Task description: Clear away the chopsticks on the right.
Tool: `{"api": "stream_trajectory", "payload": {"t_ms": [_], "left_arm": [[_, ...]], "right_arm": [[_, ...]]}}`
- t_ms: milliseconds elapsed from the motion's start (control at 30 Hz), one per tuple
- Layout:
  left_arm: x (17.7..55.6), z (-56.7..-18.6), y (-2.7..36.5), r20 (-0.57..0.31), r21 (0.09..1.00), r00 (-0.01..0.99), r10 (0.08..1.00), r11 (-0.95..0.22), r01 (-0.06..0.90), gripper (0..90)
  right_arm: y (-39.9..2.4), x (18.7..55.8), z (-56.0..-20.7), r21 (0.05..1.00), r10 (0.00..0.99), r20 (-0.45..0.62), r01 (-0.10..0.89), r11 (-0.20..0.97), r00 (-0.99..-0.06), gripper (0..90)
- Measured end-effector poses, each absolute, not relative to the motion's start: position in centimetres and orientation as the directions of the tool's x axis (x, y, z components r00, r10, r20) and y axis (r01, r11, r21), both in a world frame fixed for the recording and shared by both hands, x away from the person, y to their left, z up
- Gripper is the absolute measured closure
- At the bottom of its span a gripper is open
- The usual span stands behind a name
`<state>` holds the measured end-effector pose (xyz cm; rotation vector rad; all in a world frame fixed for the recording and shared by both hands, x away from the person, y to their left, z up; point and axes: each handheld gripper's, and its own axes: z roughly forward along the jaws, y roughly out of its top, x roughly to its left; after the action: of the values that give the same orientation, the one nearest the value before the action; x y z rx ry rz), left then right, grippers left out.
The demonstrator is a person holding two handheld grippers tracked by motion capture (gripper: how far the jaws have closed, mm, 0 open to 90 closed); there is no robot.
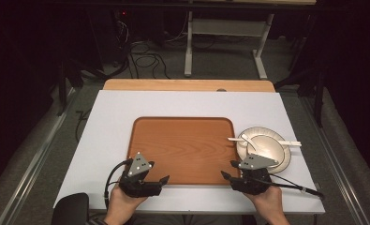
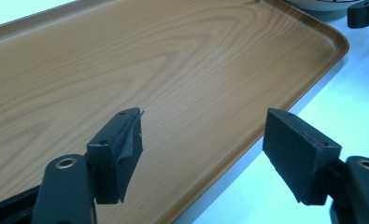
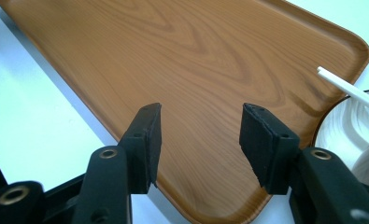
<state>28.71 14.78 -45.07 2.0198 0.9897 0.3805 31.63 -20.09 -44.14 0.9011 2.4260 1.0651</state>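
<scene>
White table (image 1: 103, 122) bears tray (image 1: 182, 140); both grippers' fingers (image 3: 147, 140) gape above its near edge.

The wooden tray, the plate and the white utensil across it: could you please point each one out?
wooden tray (image 1: 182, 147), high view, bare middle of its floor.
plate (image 1: 285, 157), high view, right rim.
white utensil (image 1: 292, 142), high view, right end of its handle.

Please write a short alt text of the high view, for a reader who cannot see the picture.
A person's two hands each hold a black gripper at the near edge of a bare wooden tray on a white table; the left gripper and the right gripper both have open jaws holding nothing. Right of the tray sits a plate with a bowl and white utensils.
</scene>
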Motion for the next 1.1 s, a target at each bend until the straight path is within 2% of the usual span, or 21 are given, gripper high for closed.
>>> {"api": "stream_trajectory", "payload": {"t_ms": [700,867,1100], "left_arm": [[28.8,-45.2,14.8,-0.084,0.786,0.642,0.762,-0.345,0.513,29.0],[28.9,-45.2,14.7,-0.085,0.786,0.642,0.762,-0.345,0.513,29.0],[28.9,-45.2,14.9,-0.092,0.787,0.636,0.766,-0.335,0.518,29.0]], "right_arm": [[-21.7,31.6,-42.0,0.782,0.686,-0.045,0.401,0.477,-0.726,53.1],[-22.1,32.3,-41.0,0.803,0.698,0.007,0.42,0.423,-0.716,55.8],[-23.1,33.4,-39.7,0.79,0.713,-0.017,0.427,0.44,-0.701,59.8]]}}
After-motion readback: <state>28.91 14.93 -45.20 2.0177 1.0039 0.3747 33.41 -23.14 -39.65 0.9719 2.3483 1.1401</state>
